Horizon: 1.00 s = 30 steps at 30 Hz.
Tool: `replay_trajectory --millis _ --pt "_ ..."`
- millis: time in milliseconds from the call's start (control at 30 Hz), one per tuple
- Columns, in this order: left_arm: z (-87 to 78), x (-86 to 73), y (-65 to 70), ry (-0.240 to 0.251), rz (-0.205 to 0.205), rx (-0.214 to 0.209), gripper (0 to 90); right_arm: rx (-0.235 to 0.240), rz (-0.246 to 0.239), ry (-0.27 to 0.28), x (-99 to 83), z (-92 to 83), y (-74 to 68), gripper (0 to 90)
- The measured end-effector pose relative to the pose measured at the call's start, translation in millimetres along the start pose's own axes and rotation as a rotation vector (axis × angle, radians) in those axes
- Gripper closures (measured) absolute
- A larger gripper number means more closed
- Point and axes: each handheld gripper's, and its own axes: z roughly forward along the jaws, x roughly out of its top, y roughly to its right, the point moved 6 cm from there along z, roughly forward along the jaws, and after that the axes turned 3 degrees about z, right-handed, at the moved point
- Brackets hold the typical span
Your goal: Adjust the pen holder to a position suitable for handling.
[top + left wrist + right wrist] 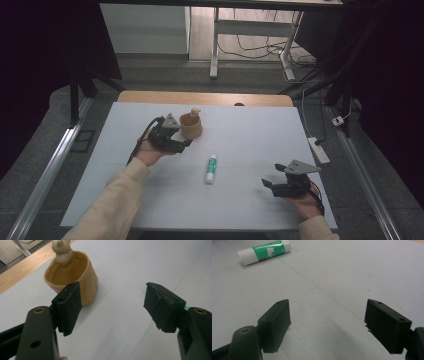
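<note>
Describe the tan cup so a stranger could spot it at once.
Start at the white table and look to its far left part, beside the left gripper. There stands the tan cup, the sole upright thing, with a pale knobbed figure inside; the glue stick lies flat.

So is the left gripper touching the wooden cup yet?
Apart. The left gripper view shows the left gripper with jaws wide open and empty, the wooden cup standing beyond the left-hand pad with white table between the pads.

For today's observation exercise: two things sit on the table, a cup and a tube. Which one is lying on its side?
The white and green tube lies flat mid-table. The tan cup, near the left gripper, stands upright with its mouth facing up.
</note>
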Motion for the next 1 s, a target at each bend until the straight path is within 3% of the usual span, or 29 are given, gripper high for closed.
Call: replay_trajectory --millis 167,333,500,1000 --pt "21.1 13.0 -14.9 -0.023 -0.016 -0.017 32.6 0.0 -0.002 -0.006 -0.8 0.2 0.2 20.3" --pt "39.1 20.9 -26.3 -0.06 0.005 -0.011 34.4 0.001 0.002 -0.012 -2.0 0.7 0.9 20.3" --pt "47.9 22.6 -30.2 -0.068 0.006 -0.015 37.1 0.004 0.004 -0.012 -2.4 1.1 1.0 20.3" --pt "68.9 21.6 -36.0 -0.151 0.081 -0.013 62.7 0.009 0.005 -0.021 -3.7 2.3 0.8 20.2"
